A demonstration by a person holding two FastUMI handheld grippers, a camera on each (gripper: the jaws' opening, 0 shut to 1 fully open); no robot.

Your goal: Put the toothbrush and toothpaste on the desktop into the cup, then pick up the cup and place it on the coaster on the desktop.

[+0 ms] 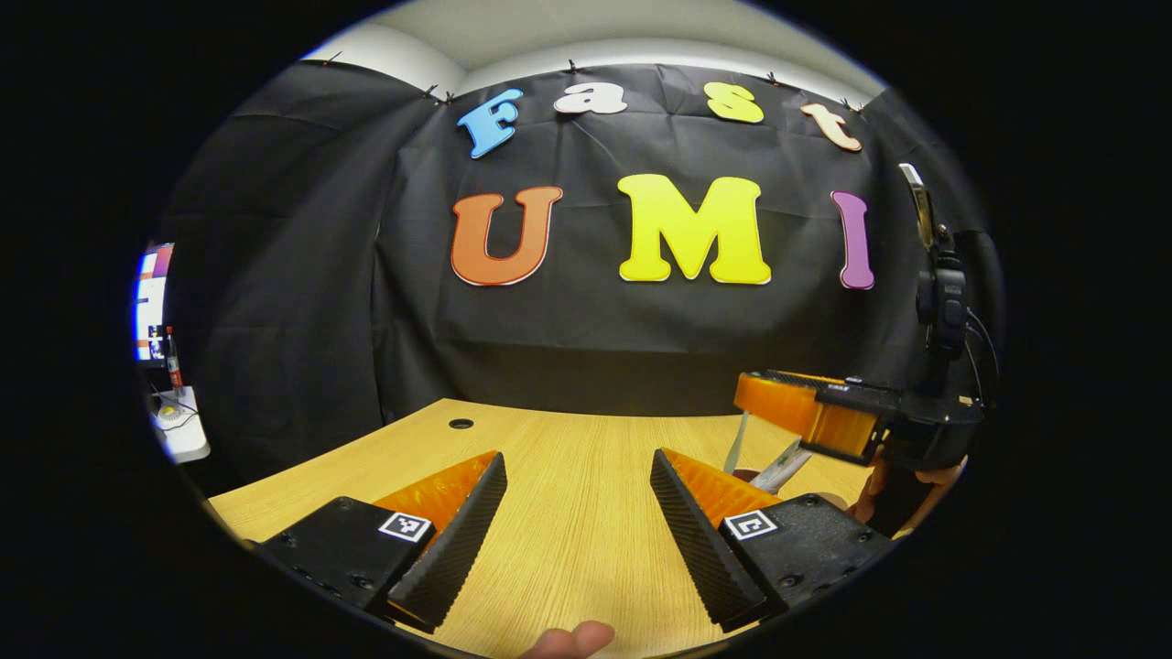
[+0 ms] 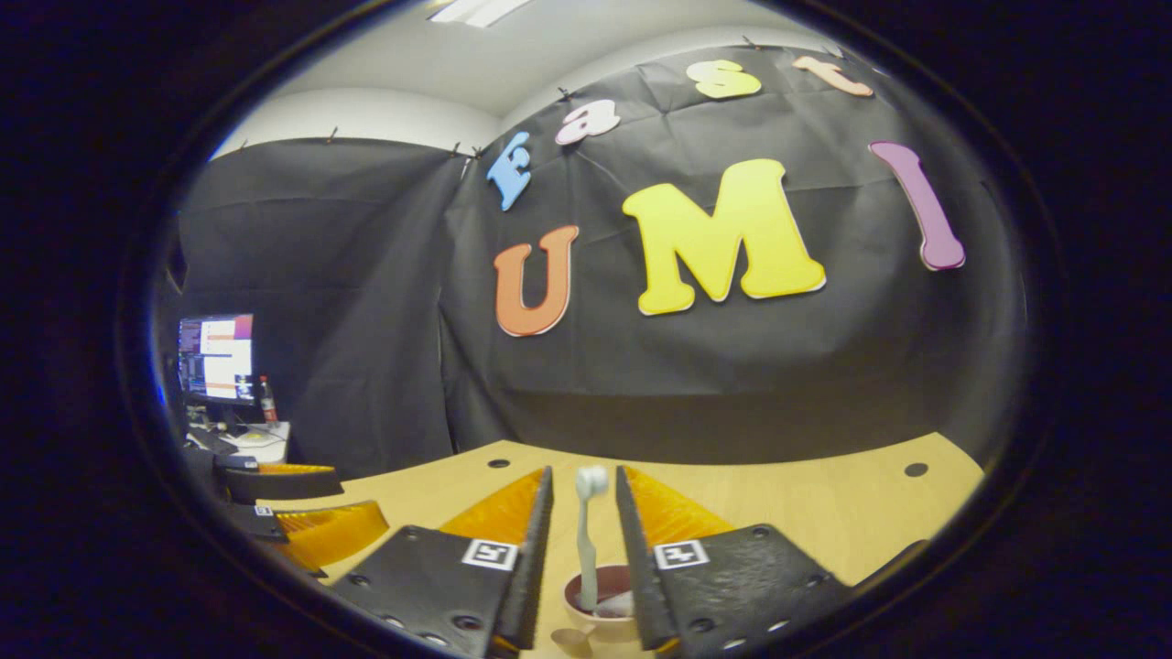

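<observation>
In the right gripper view a pale toothbrush (image 2: 586, 540) stands upright in a small cup (image 2: 600, 599) with a brownish inside. My right gripper (image 2: 584, 472) is narrowly open around the handle, and its fingers stand clear of it on both sides. Something white (image 2: 617, 604) lies in the cup beside the brush; I cannot tell what it is. The left gripper view shows the right gripper (image 1: 824, 416) at the right, held by a hand above the cup, with the toothbrush (image 1: 737, 444) and a white tube (image 1: 783, 467) sticking up below it. My left gripper (image 1: 577, 455) is wide open over bare wood.
The wooden desktop (image 1: 568, 513) has cable holes near its back edge. Black cloth walls close the back and left. A side desk with a monitor (image 2: 215, 357) and a bottle stands far left. A fingertip (image 1: 572, 641) shows at the bottom edge. The left gripper (image 2: 302, 513) sits low left.
</observation>
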